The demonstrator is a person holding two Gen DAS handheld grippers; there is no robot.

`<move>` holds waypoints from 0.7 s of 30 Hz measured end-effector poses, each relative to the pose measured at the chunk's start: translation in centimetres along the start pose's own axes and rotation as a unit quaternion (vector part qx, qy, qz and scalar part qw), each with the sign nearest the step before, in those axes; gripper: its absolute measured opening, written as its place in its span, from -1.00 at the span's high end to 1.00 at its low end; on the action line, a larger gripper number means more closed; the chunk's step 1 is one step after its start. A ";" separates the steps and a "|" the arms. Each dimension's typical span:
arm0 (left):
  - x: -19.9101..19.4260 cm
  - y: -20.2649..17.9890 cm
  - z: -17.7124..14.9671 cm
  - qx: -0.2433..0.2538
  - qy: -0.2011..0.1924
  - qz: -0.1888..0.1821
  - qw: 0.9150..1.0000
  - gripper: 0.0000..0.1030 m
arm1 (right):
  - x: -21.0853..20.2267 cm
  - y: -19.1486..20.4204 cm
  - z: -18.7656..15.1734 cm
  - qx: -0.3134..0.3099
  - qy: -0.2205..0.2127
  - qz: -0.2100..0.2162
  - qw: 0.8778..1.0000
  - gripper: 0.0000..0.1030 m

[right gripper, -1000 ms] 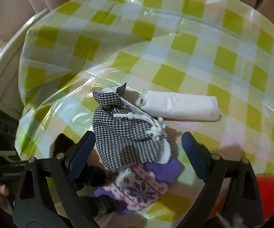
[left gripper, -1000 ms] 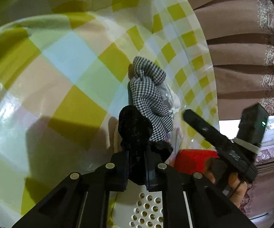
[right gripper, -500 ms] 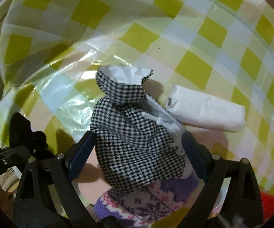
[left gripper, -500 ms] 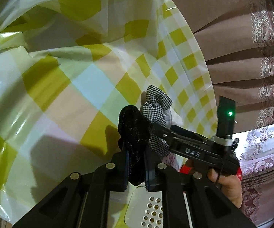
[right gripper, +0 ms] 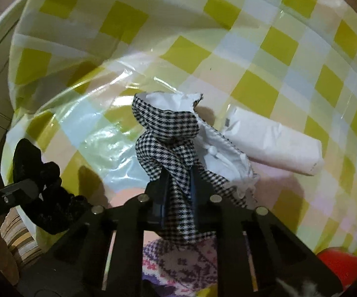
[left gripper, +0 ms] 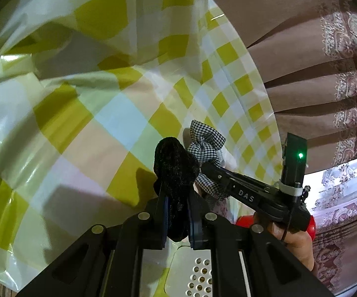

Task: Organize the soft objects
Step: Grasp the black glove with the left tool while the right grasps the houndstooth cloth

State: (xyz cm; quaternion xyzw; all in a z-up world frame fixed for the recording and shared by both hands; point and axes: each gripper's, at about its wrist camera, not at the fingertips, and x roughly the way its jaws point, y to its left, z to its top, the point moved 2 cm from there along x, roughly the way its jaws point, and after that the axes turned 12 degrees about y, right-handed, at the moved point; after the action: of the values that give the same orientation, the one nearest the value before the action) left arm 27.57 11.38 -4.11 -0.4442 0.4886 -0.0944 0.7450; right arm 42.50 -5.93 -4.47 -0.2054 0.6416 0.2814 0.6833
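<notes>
since a second ago my right gripper (right gripper: 177,185) has dropped onto the checked pouch (right gripper: 171,146) and snapped from wide to pinched, so the houndstooth cloth now sits squeezed between its pads, bunched up through the middle. my left gripper (left gripper: 177,212) has lifted a little and stays narrow, clamped on the black fuzzy cloth (left gripper: 174,170), which hangs clear above the tablecloth (left gripper: 79,128).

the pouch rests on the yellow-checked plastic cover, its white lining and drawstring spilling to the right side. to lift it well i judge i should rise straight and slowly: the grip is on a fold of loose cloth, not the whole body, so a jerk could let it slip or drag the cord along. i would keep both hands apart so the two cloths do not tangle.

just beside the pouch, touching its white lining, lies a white wrapped roll (right gripper: 275,143); it could get nudged as the pouch comes up. under the pouch, near my right fingers, a purple knitted piece (right gripper: 178,259) peeks out and may snag. a red thing (right gripper: 342,262) sits at the lower right edge, and a white perforated basket (left gripper: 198,269) shows below my left gripper, likely where soft things go. brown patterned curtains (left gripper: 314,57) hang beyond the table.
</notes>
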 end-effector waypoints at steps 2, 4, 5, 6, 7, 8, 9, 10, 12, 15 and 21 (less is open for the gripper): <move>-0.4 -0.4 -0.1 0.006 -0.008 0.000 1.000 0.76 | -0.7 0.1 -0.4 0.001 -0.012 0.001 1.000 0.67; -0.7 -0.7 -0.2 0.012 -0.015 0.001 1.000 0.76 | -1.5 -0.1 -0.8 0.003 -0.027 0.003 1.000 0.67; -0.9 -0.8 -0.3 0.016 -0.018 0.001 1.000 0.76 | -2.1 -0.4 -1.1 0.006 -0.038 0.005 0.999 0.67; -1.2 -1.0 -0.4 0.019 -0.022 -0.001 1.000 0.76 | -2.6 -0.7 -1.4 0.008 -0.048 0.005 0.999 0.67; -1.4 -1.2 -0.5 0.021 -0.025 -0.003 0.999 0.76 | -3.0 -0.7 -1.7 0.011 -0.053 0.004 0.999 0.67; -1.7 -1.5 -0.6 0.026 -0.030 -0.003 0.999 0.76 | -3.6 -1.0 -2.1 0.016 -0.062 0.003 0.998 0.68; -2.0 -1.8 -0.7 0.030 -0.035 -0.005 0.999 0.76 | -4.2 -1.3 -2.5 0.019 -0.070 0.005 0.997 0.68; -2.2 -2.1 -0.8 0.034 -0.039 -0.007 0.999 0.76 | -4.8 -1.3 -2.7 0.024 -0.078 0.006 0.997 0.68; -3.0 -2.9 -1.1 0.044 -0.051 -0.011 0.998 0.76 | -6.5 -1.3 -3.3 0.033 -0.097 0.005 0.995 0.68; -4.1 -4.2 -1.7 0.059 -0.068 -0.016 0.996 0.76 | -8.9 -1.8 -4.7 0.049 -0.126 0.009 0.991 0.68; -5.6 -6.0 -3.1 0.079 -0.086 -0.025 0.993 0.76 | -12.0 -2.1 -8.3 0.066 -0.168 0.018 0.983 0.68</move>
State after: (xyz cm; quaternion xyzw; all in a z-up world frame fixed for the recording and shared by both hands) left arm 24.00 9.25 3.62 -0.4028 0.4024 -0.1126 0.8144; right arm 37.32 -14.30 6.49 -0.0983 0.5383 0.2815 0.7883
